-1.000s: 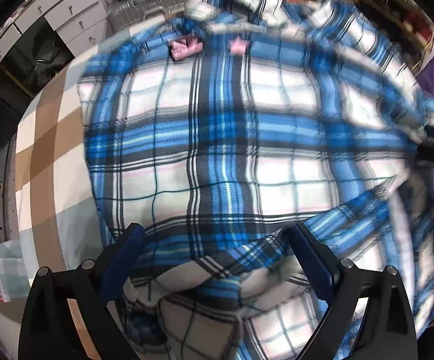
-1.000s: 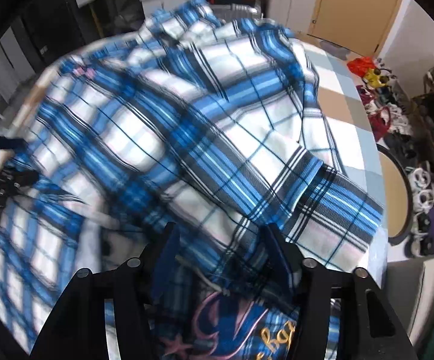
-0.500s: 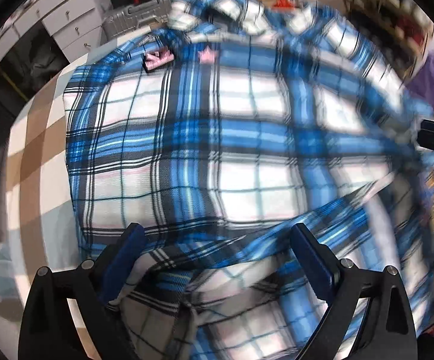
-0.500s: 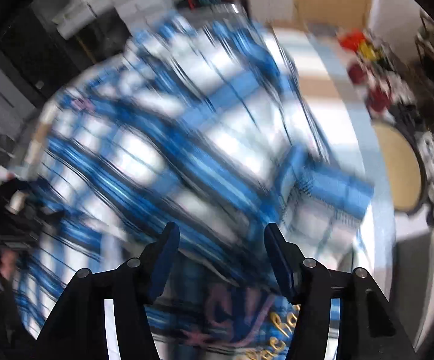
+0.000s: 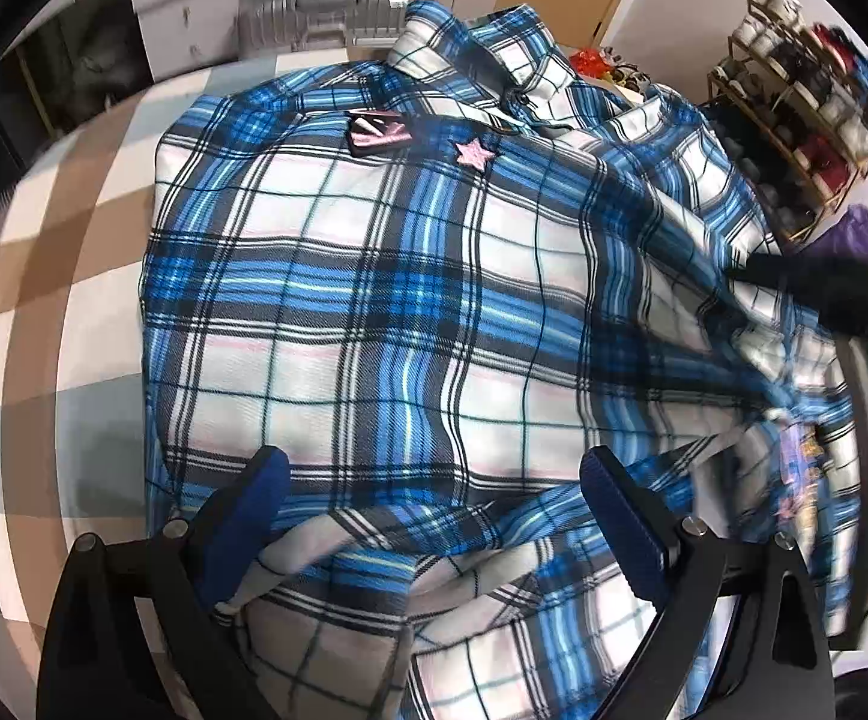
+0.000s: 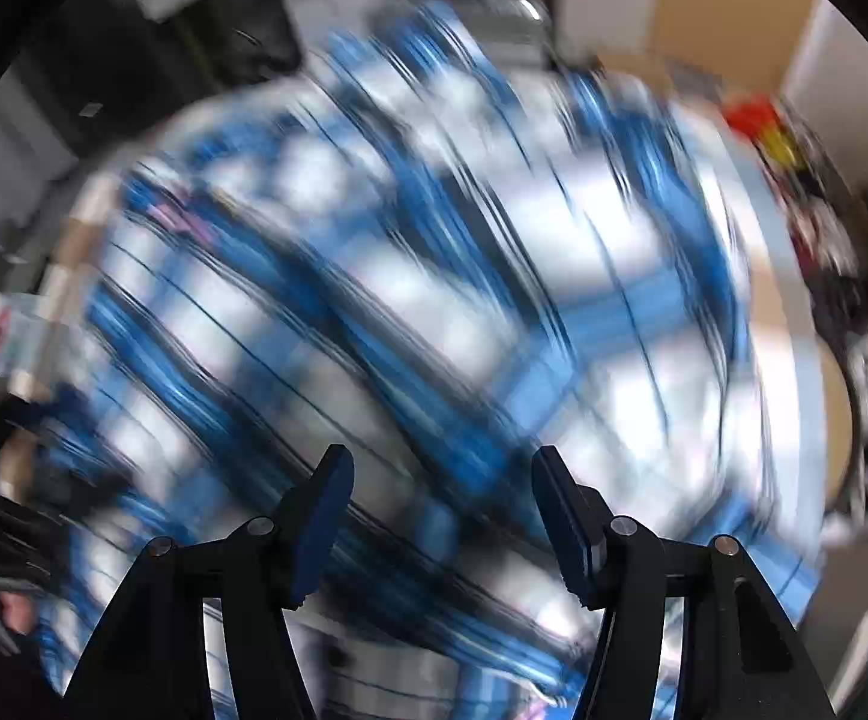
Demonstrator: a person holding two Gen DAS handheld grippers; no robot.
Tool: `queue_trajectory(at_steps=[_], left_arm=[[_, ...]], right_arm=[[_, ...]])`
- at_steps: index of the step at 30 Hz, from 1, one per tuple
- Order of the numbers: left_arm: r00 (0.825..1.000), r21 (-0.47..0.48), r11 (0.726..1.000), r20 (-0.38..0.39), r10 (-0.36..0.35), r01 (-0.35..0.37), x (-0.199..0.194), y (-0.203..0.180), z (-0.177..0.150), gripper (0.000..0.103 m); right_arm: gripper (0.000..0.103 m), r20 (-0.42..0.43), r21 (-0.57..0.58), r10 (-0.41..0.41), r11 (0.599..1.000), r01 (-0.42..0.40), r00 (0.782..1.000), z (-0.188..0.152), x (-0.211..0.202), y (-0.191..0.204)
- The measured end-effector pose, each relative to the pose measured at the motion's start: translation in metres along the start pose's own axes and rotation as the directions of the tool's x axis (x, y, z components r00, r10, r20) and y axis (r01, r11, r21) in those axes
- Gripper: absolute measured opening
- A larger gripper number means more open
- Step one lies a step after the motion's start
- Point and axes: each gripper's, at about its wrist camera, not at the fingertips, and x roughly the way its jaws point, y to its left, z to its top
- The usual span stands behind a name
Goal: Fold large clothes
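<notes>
Shirt (image 5: 374, 300): blue plaid, spread flat on checked desk (image 5: 74, 252), collar at far end, hem bunched near me.
My left claw (image 5: 428, 516): released, jaws wide, over hem; cloth under, not pinched.
My right claw (image 6: 440, 516): opening, nothing between jaws; shirt below, view blurred.

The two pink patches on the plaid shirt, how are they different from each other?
On the plaid shirt, the star patch is a plain five-pointed pink star, while the badge patch is a broader, boxy shape with a dark border and pink stripes. The badge patch looks larger and sits further left in the left wrist view; the star patch lies nearer the collar. Both are pink and sit high on the shirt, just below the collar.
</notes>
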Motion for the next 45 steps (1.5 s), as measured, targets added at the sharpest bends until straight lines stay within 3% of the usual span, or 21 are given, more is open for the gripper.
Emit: queue_trajectory(at_steps=[3,4,6,8,10,15,17,19,21,23,27,30,32,34,38,41,45], left_arm=[[0.998,-0.034,0.998,0.041,-0.049,0.050,-0.022,0.016,0.016,0.095],[0.996,-0.050,0.997,0.076,-0.057,0.061,-0.032,0.024,0.019,0.095],[0.988,-0.072,0.995,0.143,-0.061,0.072,-0.046,0.039,0.014,0.095],[0.981,-0.073,0.994,0.180,-0.071,0.086,-0.036,0.056,0.014,0.095],[0.978,-0.069,0.990,0.176,-0.108,0.122,-0.023,0.067,0.018,0.095],[0.984,0.002,0.992,0.130,-0.126,0.127,-0.012,0.066,0.001,0.095],[0.984,0.009,0.993,0.133,-0.118,0.118,-0.008,0.066,-0.001,0.095],[0.985,-0.002,0.994,0.137,-0.108,0.109,-0.005,0.070,0.000,0.095],[0.985,-0.018,0.994,0.139,-0.105,0.108,-0.011,0.073,0.003,0.095],[0.983,-0.028,0.995,0.164,-0.086,0.092,-0.019,0.075,0.007,0.095],[0.974,-0.057,0.996,0.222,-0.053,0.067,-0.037,0.070,0.030,0.095],[0.968,-0.034,0.998,0.247,-0.034,0.043,-0.043,0.055,0.059,0.095],[0.954,-0.027,1.000,0.299,0.019,-0.011,-0.046,0.042,0.086,0.095],[0.950,-0.032,0.997,0.306,0.070,-0.063,-0.040,0.033,0.109,0.095],[0.951,-0.026,0.977,0.227,0.211,-0.211,-0.001,0.015,0.158,0.095],[0.963,-0.010,0.971,0.132,0.236,-0.237,0.037,0.011,0.183,0.095],[0.923,0.063,0.926,0.126,0.362,-0.372,0.078,0.004,0.196,0.095]], right_arm=[[0.094,0.123,0.025,0.021,0.999,-0.024,0.992,0.064,-0.023,0.003],[0.096,0.140,0.058,0.002,0.998,-0.010,0.990,0.081,-0.020,0.001],[0.096,0.135,0.169,-0.018,0.986,-0.006,0.991,0.126,-0.002,-0.009],[0.096,0.123,0.264,-0.007,0.964,-0.026,0.992,0.155,0.022,-0.018],[0.095,0.084,0.328,-0.009,0.944,-0.019,0.996,0.173,0.055,-0.018],[0.093,0.023,0.332,-0.087,0.940,0.075,0.996,0.196,0.095,-0.013],[0.070,-0.023,0.295,-0.133,0.946,0.134,0.991,0.185,0.110,-0.012],[0.018,-0.052,0.250,-0.167,0.952,0.175,0.985,0.179,0.110,-0.006],[0.006,-0.038,0.225,-0.197,0.953,0.201,0.980,0.166,0.099,-0.005],[0.005,0.040,0.216,-0.150,0.967,0.138,0.988,0.145,0.084,-0.005],[0.005,0.192,0.131,-0.110,0.988,0.086,0.975,0.104,0.024,0.002],[0.005,0.229,0.107,-0.044,0.994,0.020,0.972,0.077,-0.002,0.004],[0.005,0.237,0.088,-0.038,0.996,0.018,0.971,0.063,-0.009,0.004],[0.005,0.239,0.121,0.004,0.992,-0.034,0.971,0.054,-0.013,-0.003],[0.005,0.285,0.142,0.050,0.985,-0.094,0.957,0.043,-0.019,-0.010],[0.005,0.301,0.146,0.076,0.981,-0.125,0.951,0.041,-0.016,-0.016],[0.005,0.329,0.159,0.117,0.971,-0.177,0.937,0.037,-0.011,-0.026]])
